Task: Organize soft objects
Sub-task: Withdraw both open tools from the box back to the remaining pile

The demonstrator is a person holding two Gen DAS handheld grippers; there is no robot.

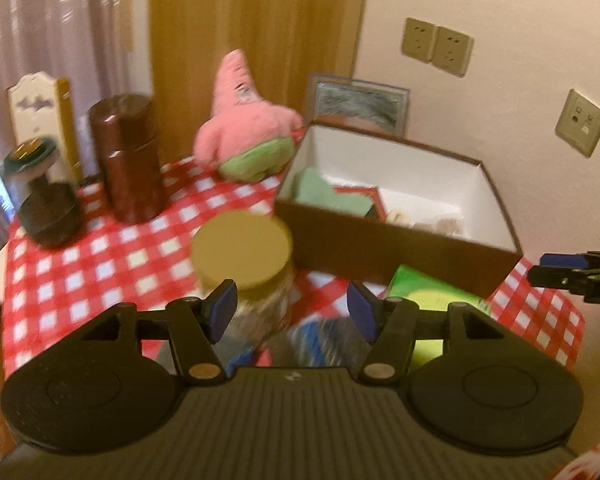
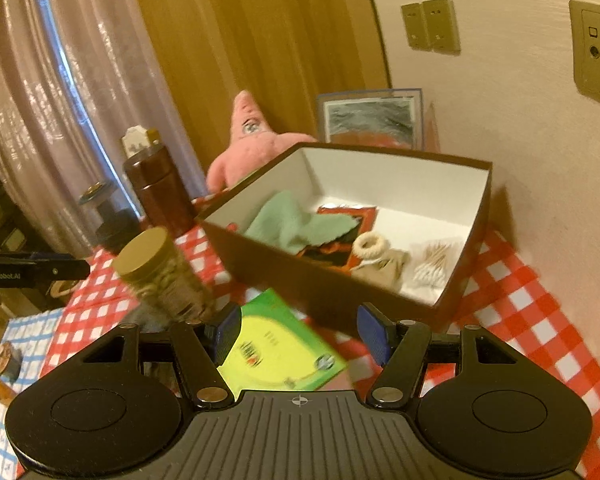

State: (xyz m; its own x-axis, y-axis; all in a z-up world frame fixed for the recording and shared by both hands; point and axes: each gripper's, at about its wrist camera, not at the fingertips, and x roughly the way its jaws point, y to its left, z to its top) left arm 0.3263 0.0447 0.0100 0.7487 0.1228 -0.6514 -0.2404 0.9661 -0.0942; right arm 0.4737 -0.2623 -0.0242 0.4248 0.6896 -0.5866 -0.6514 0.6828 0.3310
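A pink star-shaped plush toy (image 1: pixel 246 120) (image 2: pixel 252 148) stands at the back of the checked table, left of an open brown box (image 1: pixel 384 240) (image 2: pixel 476 240). Inside the box lie a green cloth (image 1: pixel 328 196) (image 2: pixel 292 222), a cream hair ring (image 2: pixel 370 246) and a beige pouch (image 2: pixel 380 270). My left gripper (image 1: pixel 292 310) is open above the table's front, nothing between its blue pads. My right gripper (image 2: pixel 302 334) is open too, over a green and yellow packet (image 2: pixel 278 350) (image 1: pixel 432 292). The right gripper's fingertips (image 1: pixel 560 272) show at the left view's right edge.
A jar with a tan lid (image 1: pixel 242 256) (image 2: pixel 156 268) stands just ahead of the left gripper. A dark brown canister (image 1: pixel 128 160) (image 2: pixel 160 192) and a small black stand (image 1: pixel 48 204) sit at the back left. A framed picture (image 1: pixel 360 104) leans on the wall behind the box.
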